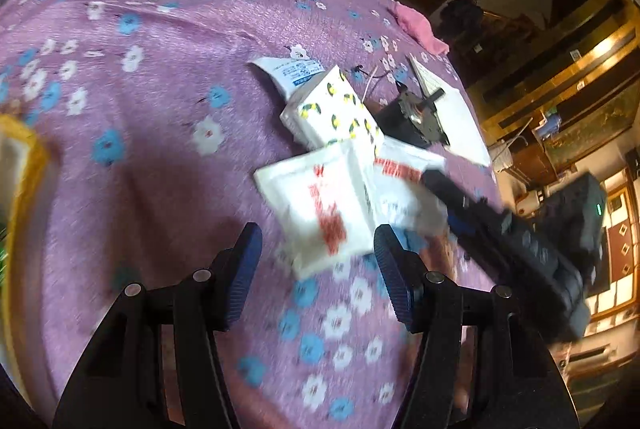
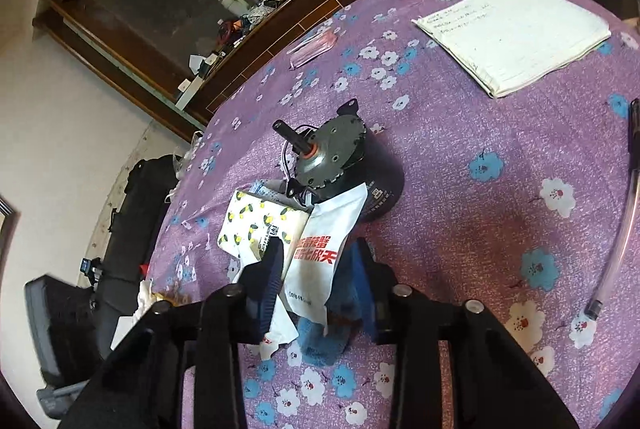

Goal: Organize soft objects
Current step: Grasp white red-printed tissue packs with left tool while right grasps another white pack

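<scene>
Two tissue packs with red print lie beside the black motor [image 2: 340, 157] on the purple floral cloth [image 2: 460, 229]. Only the right wrist view shows the right gripper [image 2: 320, 269] clenched on one red-print pack [image 2: 316, 253], and a notebook [image 2: 516, 33] and clear tube [image 2: 628, 229] beyond the motor. The left view shows the left gripper [image 1: 316, 253] spread, grasping nothing, above the other pack [image 1: 320, 205]. A lemon-print pack [image 1: 340, 109] touches the motor; left of it the cloth lies bare.

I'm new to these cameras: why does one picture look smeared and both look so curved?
Left wrist view: motion blur smears the white tissue packs and floral tablecloth. Right wrist view: sharper; the motor is crisp. Both: the fisheye lens bows the table edge and darkens the corners.
</scene>
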`<act>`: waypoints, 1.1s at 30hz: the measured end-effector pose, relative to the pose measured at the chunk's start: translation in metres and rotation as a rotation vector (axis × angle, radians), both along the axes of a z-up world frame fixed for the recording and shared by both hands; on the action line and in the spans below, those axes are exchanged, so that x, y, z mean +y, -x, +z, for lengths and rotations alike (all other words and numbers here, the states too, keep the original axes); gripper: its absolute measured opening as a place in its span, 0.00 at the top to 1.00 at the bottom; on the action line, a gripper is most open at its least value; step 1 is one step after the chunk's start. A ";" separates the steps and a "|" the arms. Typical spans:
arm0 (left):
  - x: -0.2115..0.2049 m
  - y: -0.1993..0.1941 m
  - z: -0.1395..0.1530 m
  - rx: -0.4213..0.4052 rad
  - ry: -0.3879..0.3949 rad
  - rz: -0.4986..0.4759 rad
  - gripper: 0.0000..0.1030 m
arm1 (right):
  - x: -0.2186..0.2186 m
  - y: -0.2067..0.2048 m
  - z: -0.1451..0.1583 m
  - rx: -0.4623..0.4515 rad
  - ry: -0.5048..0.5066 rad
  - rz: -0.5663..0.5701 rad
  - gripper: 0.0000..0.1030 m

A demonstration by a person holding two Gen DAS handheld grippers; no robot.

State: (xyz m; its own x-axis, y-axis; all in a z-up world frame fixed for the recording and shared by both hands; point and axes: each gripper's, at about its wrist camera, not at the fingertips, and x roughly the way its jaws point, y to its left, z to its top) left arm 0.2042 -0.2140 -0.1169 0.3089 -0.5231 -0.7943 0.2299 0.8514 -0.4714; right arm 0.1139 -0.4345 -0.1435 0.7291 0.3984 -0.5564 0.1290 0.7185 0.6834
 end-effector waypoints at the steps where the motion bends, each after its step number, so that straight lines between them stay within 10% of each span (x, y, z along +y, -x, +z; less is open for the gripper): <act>1: -0.003 -0.006 -0.003 0.014 0.003 0.013 0.44 | 0.000 -0.001 -0.001 0.007 0.003 -0.001 0.87; 12: -0.034 -0.011 -0.020 0.031 0.025 -0.004 0.44 | 0.008 -0.002 -0.002 0.027 0.026 0.037 0.94; 20: -0.026 -0.001 -0.014 0.004 0.012 -0.017 0.90 | 0.011 0.000 0.002 -0.010 0.018 0.071 0.96; 33: 0.031 0.041 0.015 -0.023 0.123 -0.004 0.91 | 0.018 0.012 0.016 -0.103 0.080 0.058 0.96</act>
